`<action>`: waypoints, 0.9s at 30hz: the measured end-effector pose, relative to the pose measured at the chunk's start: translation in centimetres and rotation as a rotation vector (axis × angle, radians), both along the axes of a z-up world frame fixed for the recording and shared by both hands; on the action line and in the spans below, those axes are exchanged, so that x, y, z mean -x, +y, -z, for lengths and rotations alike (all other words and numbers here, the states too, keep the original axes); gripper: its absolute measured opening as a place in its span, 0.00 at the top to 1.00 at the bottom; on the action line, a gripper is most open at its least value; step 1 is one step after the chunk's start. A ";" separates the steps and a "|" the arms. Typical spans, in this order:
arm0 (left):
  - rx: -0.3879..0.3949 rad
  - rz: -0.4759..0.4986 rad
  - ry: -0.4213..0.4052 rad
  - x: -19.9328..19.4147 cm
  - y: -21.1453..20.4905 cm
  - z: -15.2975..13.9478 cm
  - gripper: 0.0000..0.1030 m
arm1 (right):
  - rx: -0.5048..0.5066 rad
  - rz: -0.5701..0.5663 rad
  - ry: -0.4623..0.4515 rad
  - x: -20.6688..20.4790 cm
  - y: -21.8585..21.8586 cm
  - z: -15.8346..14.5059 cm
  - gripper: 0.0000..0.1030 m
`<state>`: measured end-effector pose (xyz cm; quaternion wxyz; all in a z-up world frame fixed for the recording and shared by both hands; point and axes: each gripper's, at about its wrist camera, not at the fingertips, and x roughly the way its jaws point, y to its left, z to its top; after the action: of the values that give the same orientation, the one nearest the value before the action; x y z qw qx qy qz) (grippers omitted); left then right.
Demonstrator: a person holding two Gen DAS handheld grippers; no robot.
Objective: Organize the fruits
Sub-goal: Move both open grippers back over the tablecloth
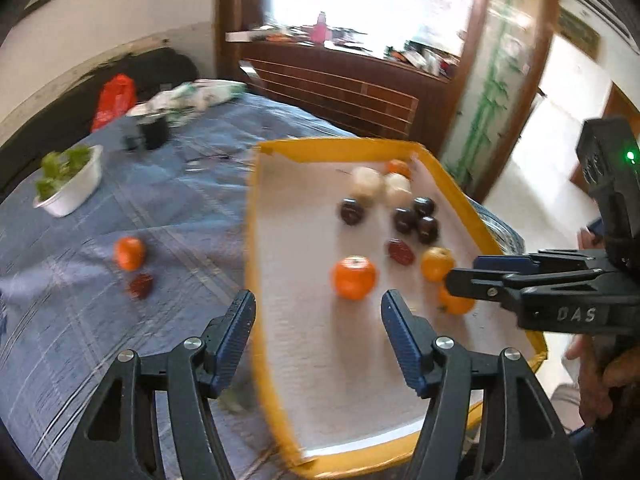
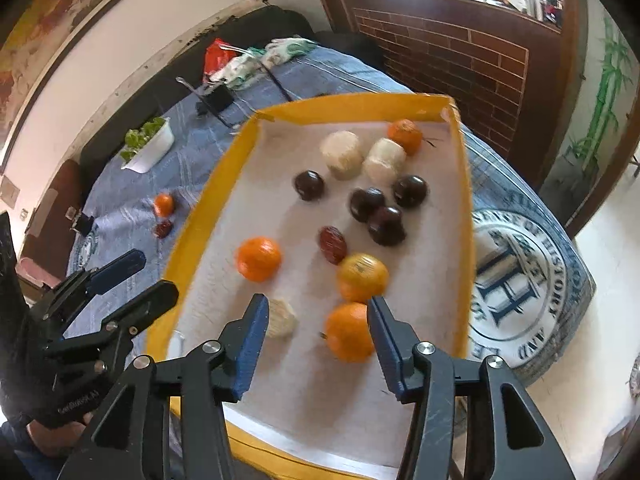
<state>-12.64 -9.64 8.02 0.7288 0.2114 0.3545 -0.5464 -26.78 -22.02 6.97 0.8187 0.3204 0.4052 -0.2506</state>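
Most fruits already lie in the yellow tray (image 2: 208, 200); an orange (image 1: 129, 253) and a dark red fruit (image 1: 140, 285) remain on the blue worktop (image 1: 168, 200). My left hand-held gripper (image 1: 318, 322) and right hand-held gripper (image 2: 316, 330) both gape, holding nothing.

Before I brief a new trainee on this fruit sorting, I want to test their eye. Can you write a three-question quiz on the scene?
1. How many dark plums lie in the yellow tray?
2. True or false: every orange is already in the tray.
3. Which claw has an orange between its open fingers? A) left claw B) right claw

Key: 1. Four. 2. False: one orange on the cloth sits beside a red date on the blue tablecloth. 3. B.
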 end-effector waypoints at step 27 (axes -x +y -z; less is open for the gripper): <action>-0.083 -0.388 0.090 -11.3 15.8 2.6 0.36 | -0.159 -0.306 -0.064 -18.8 7.6 -1.4 0.46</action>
<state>-1.38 6.20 5.45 0.7945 0.1441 0.4429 -0.3897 -7.94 -14.46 8.32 0.8317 0.3266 0.4418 -0.0798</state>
